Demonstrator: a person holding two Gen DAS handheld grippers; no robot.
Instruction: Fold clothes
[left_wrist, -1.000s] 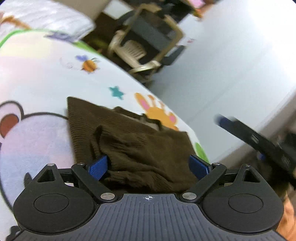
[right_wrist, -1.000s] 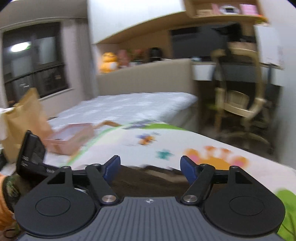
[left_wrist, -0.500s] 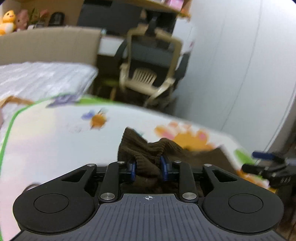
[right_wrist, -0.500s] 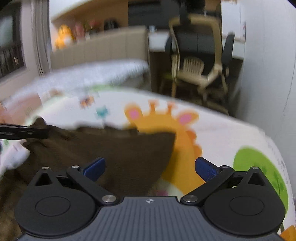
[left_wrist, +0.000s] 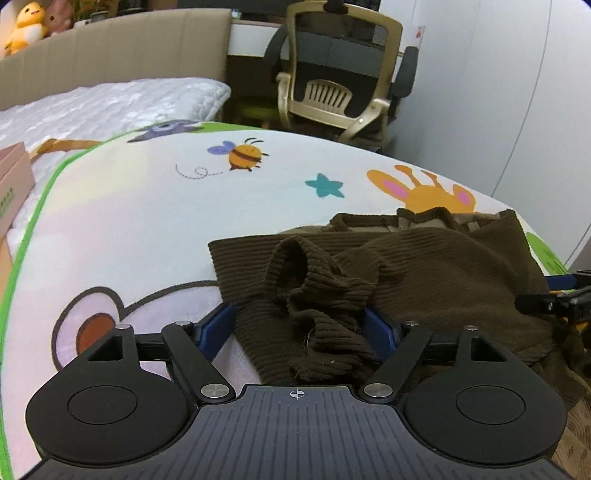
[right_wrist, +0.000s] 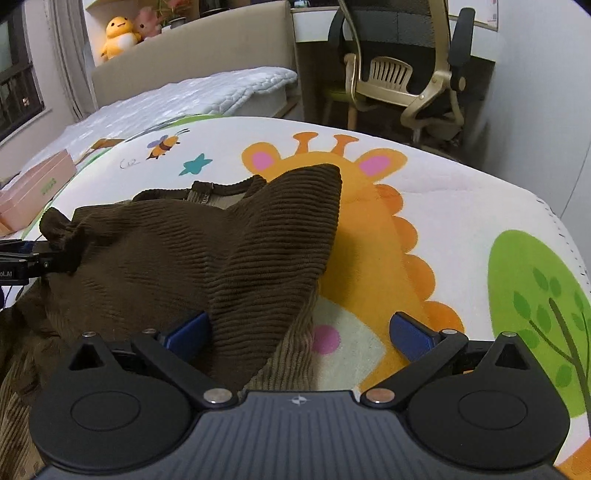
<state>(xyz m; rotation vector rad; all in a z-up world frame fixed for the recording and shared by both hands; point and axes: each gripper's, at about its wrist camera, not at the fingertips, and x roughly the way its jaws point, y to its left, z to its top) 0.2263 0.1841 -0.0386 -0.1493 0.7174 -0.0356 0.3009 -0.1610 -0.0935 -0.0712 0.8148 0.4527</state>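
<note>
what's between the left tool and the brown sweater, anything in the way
Nothing visible. The bunched cuff of the brown sweater already lies between the open pads of the left tool, whose jaws have just been opening. Only the printed play mat lies beneath it.

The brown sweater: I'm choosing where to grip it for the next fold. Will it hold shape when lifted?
Probably not. The sweater lies bunched and creased, so it should droop. Its ribbed knit likely grips the pads well. The cuff may trail.

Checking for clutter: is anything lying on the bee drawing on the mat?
No, the bee drawing lies bare, well clear of the brown corduroy garment.
</note>
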